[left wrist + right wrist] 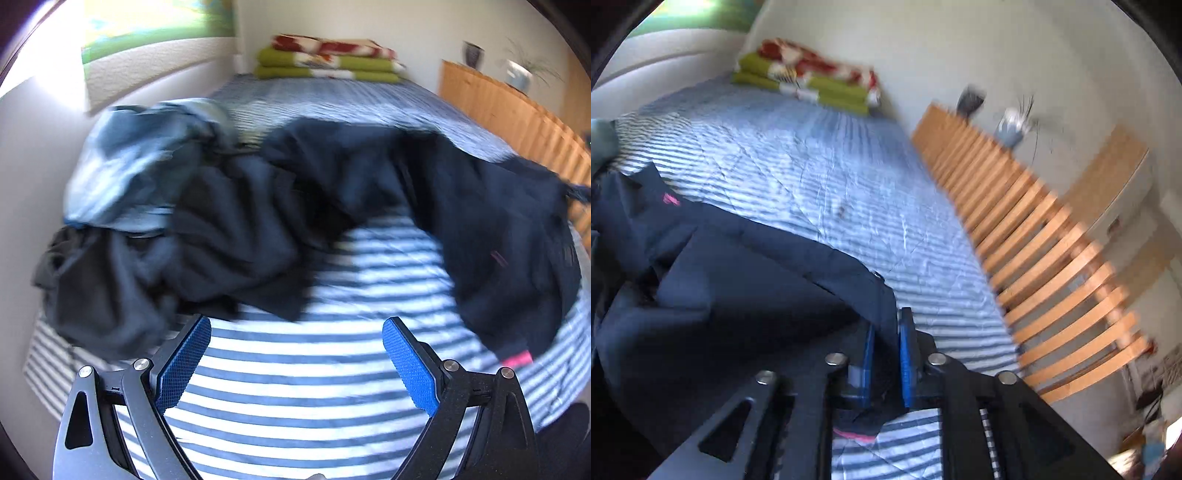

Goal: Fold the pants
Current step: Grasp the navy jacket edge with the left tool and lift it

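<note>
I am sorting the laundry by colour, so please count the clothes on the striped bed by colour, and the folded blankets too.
Dark navy pants with a pink label: 1
Dark grey or black crumpled garment: 1
Light blue crumpled garment: 1
Folded green, red and white blankets: 1 stack; the count inside is unclear
Total: 4

**Two wrist cameras over one bed**

The left wrist view looks steeply down from close above the striped bedspread (pixel 295 376), facing the far wall. The right wrist view sits lower and rolled sideways (the wooden slats (pixel 1045 258) run diagonally), nearly touching the dark pants (pixel 738 295). Both views share the bedspread, pants and folded blankets (pixel 328 59).
</note>
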`<action>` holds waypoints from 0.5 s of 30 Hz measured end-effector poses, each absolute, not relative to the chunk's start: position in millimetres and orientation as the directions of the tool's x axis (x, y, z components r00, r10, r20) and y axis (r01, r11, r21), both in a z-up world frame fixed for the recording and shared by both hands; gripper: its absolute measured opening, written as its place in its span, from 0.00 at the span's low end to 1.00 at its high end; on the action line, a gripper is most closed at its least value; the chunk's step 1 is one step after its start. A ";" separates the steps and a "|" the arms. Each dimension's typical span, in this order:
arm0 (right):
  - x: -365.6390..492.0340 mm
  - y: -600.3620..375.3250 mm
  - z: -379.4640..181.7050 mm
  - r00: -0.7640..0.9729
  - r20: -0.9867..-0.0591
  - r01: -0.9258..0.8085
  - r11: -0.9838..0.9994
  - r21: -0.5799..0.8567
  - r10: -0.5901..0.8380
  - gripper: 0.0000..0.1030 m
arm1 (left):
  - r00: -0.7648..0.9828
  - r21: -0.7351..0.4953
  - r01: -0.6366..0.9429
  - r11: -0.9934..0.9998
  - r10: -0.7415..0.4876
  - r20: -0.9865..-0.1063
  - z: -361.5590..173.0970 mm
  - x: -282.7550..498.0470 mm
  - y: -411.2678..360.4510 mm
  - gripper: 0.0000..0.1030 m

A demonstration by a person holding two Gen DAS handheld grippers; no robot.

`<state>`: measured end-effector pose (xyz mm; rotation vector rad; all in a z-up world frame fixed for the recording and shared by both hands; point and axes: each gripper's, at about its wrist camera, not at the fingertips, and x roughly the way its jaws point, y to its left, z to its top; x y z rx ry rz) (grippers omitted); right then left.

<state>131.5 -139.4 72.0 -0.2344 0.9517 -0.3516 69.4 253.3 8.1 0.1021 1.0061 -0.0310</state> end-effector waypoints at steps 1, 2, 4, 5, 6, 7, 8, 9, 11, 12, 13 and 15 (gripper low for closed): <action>135.8 -151.7 70.1 0.518 -0.772 0.211 0.930 -0.303 -0.369 0.31 | 0.527 0.057 0.110 0.992 -0.010 -0.850 5.0 67.7 238.0 0.93; 134.0 -162.5 69.3 0.518 -0.782 0.235 0.937 -0.259 -0.346 0.34 | 0.520 0.041 0.138 0.990 -0.037 -0.853 2.5 65.9 226.4 0.93; 125.3 -175.7 68.6 0.528 -0.802 0.238 0.956 -0.175 -0.278 0.43 | 0.504 -0.003 0.194 0.981 -0.102 -0.858 -0.5 62.4 199.8 0.93; 116.0 -182.1 65.7 0.533 -0.814 0.234 0.964 -0.123 -0.233 0.52 | 0.495 -0.029 0.219 0.975 -0.137 -0.858 -1.5 61.1 186.5 0.93; 109.8 -184.1 62.4 0.527 -0.824 0.224 0.969 -0.102 -0.209 0.56 | 0.487 -0.049 0.251 0.967 -0.169 -0.857 -2.6 60.4 171.5 0.93; 101.6 -185.9 56.7 0.519 -0.833 0.215 0.973 -0.086 -0.188 0.56 | 0.480 -0.057 0.284 0.957 -0.193 -0.856 -4.3 59.6 156.8 0.93; 93.1 -188.4 49.1 0.508 -0.845 0.209 0.976 -0.069 -0.168 0.57 | 0.473 -0.050 0.318 0.947 -0.205 -0.857 -7.4 59.8 141.9 0.94; 84.1 -189.9 39.3 0.489 -0.859 0.205 0.977 -0.054 -0.150 0.59 | 0.467 -0.031 0.344 0.939 -0.199 -0.862 -12.8 61.5 128.5 0.94; 71.0 -195.1 19.4 0.459 -0.879 0.218 0.976 -0.025 -0.126 0.60 | 0.457 -0.009 0.349 0.937 -0.179 -0.871 -25.3 67.6 111.6 0.94; 67.7 -198.0 13.3 0.454 -0.884 0.224 0.975 -0.007 -0.110 0.60 | 0.444 -0.021 0.343 0.939 -0.182 -0.877 -32.1 72.4 108.7 0.94; 64.9 -201.0 7.1 0.456 -0.886 0.230 0.973 0.024 -0.086 0.60 | 0.434 -0.028 0.333 0.943 -0.180 -0.883 -39.0 77.2 107.1 0.94; 65.9 -201.7 -0.9 0.460 -0.886 0.248 0.967 0.063 -0.060 0.60 | 0.419 -0.022 0.304 0.952 -0.155 -0.895 -53.9 87.7 109.6 0.94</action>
